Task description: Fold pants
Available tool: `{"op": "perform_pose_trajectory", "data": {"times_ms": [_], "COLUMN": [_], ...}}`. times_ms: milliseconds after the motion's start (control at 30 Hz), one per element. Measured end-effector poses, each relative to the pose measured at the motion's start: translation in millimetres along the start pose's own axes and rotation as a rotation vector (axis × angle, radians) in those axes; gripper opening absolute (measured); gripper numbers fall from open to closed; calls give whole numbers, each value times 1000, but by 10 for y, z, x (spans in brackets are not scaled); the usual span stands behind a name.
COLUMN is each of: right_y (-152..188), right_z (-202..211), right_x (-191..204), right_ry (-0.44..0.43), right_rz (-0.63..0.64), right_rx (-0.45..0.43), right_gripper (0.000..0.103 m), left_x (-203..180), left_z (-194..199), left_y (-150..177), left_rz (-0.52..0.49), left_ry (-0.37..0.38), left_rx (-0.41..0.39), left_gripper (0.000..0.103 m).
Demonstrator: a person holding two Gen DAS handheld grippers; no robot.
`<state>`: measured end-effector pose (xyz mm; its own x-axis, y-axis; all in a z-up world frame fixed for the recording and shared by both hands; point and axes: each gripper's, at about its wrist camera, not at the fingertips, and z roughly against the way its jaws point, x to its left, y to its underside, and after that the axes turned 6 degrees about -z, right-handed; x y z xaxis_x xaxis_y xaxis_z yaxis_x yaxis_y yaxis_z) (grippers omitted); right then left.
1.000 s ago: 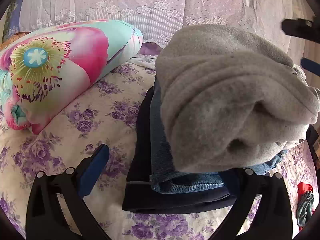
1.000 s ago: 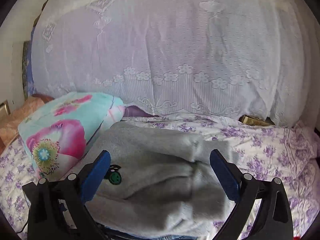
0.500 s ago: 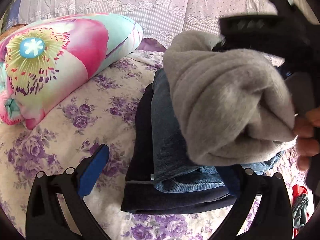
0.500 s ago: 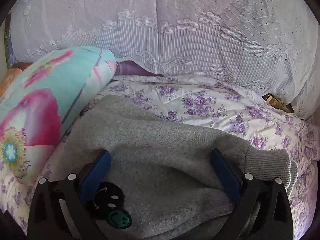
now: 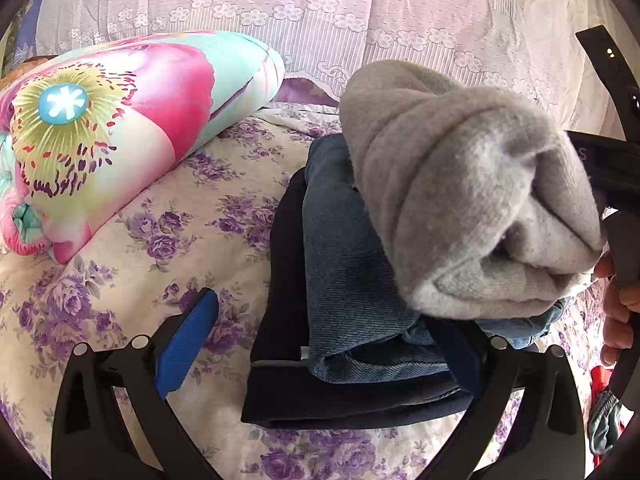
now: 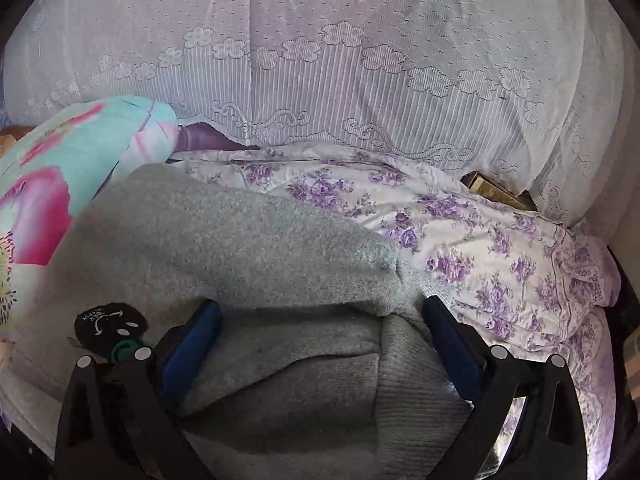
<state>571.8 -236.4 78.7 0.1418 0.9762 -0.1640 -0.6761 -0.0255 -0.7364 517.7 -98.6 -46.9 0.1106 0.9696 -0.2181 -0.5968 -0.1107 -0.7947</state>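
On the bed lies a stack of folded clothes: dark navy pants (image 5: 284, 280) at the bottom, blue jeans (image 5: 344, 264) in the middle, and a bulky folded grey fleece pair (image 5: 460, 200) on top. My left gripper (image 5: 324, 344) is open at the stack's near end, its right finger against the jeans. In the right wrist view the grey pants (image 6: 240, 240) fill the space under and between the fingers of my open right gripper (image 6: 320, 344), which rests on top of them. A black smiley patch (image 6: 108, 320) shows on the grey fabric.
A rolled floral quilt (image 5: 120, 128) lies left of the stack on the purple-flowered sheet (image 5: 140, 248). A white lace cover (image 5: 360, 12) rises behind. A hand (image 5: 618, 312) holds the right gripper's body at the right edge. A brown box (image 6: 496, 192) sits at the back right.
The right gripper came down from above onto the grey pants and now sits lower at their right end. The grey bundle has shifted slightly. The left gripper barely moved.
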Motion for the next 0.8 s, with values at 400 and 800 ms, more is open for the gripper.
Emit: {"op": "perform_pose_trajectory", "data": {"times_ms": [400,800], "right_y": [482,1020], "right_z": [174,844], "right_x": [-484,-578], "right_ry": [-185,-240], "right_rz": [-95,-151], "right_rx": [17,-213], "right_gripper": [100,100], "left_x": [4,-36], "left_z": [-32,-12], "left_y": [-21,-18], "left_rz": [-4,-25], "left_ry": [-7,-43], "left_rx": [2,-3], "left_gripper": [99,99]}}
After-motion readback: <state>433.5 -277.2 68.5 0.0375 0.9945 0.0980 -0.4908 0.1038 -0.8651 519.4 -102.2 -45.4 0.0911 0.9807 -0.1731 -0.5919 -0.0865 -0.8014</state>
